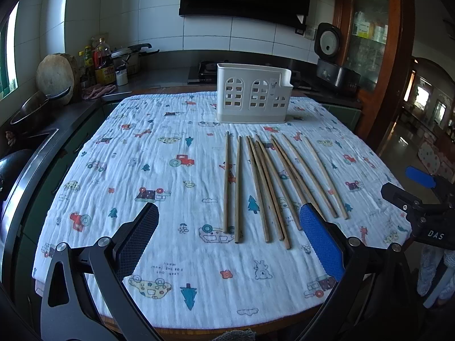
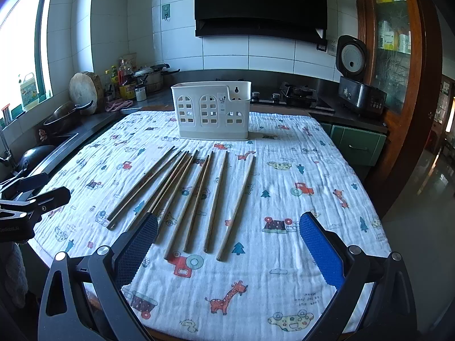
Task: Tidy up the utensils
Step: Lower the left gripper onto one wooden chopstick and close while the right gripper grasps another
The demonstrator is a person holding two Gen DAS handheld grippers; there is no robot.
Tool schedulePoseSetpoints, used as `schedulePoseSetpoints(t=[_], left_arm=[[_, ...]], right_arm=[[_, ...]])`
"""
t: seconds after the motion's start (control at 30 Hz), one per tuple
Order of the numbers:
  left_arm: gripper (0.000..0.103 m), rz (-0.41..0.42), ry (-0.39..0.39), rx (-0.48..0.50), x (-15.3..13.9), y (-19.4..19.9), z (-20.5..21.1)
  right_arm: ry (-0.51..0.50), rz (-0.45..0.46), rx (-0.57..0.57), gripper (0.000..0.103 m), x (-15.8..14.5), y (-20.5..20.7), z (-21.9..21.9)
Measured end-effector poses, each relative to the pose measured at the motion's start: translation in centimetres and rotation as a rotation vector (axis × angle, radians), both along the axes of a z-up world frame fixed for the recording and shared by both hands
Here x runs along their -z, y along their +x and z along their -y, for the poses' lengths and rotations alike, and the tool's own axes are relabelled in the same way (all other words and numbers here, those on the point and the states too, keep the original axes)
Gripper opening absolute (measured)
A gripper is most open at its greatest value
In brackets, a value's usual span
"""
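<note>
Kitchen table, printed cloth [image 1: 142, 147]: chopsticks [image 1: 257, 187] loose below caddy [image 1: 253, 96]; left gripper [image 1: 229, 244], right gripper [image 2: 229, 245] gaped, empty. Pinch one near mid-length.

Both wrist views face the chopsticks [image 1: 273, 187] and holder [image 2: 212, 112] from the table's near edge.
</note>
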State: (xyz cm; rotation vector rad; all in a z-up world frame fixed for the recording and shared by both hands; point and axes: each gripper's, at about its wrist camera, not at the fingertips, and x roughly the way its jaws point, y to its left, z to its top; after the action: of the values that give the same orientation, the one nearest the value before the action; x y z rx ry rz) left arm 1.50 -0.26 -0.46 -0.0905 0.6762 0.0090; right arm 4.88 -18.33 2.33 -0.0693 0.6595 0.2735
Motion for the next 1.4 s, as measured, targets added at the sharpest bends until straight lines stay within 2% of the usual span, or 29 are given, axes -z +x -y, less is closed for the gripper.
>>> schedulePoseSetpoints(t=[0.3, 0.57, 0.67, 0.7, 0.8, 1.07, 1.23, 1.4], left_arm=[[0.098, -0.038, -0.023, -0.013, 0.9, 1.4, -0.8], [0.096, -0.073, -0.009, -0.032, 2.1, 2.9, -1.2], [0.081, -0.100, -0.015, -0.030, 2.8, 3.7, -1.4], [0.074, -0.111, -0.020, -0.030, 3.0, 4.0, -1.6], [0.064, -0.138, -0.040, -0.027, 3.8, 4.9, -2.0], [0.047, -0.188, -0.050, 0.000, 5.4, 7.5, -2.2], [0.036, -0.213, -0.073, 0.025, 6.3, 8.7, -2.5], [0.028, -0.228, -0.082, 0.051, 7.0, 9.4, -2.4]], right_arm=[[-0.008, -0.026, -0.004, 0.097, 0.9, 1.0, -0.2], [-0.004, -0.057, 0.005, 0.095, 1.9, 2.2, -0.2], [0.006, -0.080, 0.013, 0.089, 2.7, 2.9, 0.0], [0.011, -0.090, 0.013, 0.080, 2.8, 3.1, 0.0], [0.018, -0.117, 0.019, 0.078, 3.5, 4.0, 0.2], [0.043, -0.180, 0.036, 0.063, 5.1, 6.1, 0.4], [0.061, -0.225, 0.040, 0.043, 6.3, 7.4, 0.1], [0.059, -0.246, 0.040, 0.032, 7.0, 8.4, -0.6]])
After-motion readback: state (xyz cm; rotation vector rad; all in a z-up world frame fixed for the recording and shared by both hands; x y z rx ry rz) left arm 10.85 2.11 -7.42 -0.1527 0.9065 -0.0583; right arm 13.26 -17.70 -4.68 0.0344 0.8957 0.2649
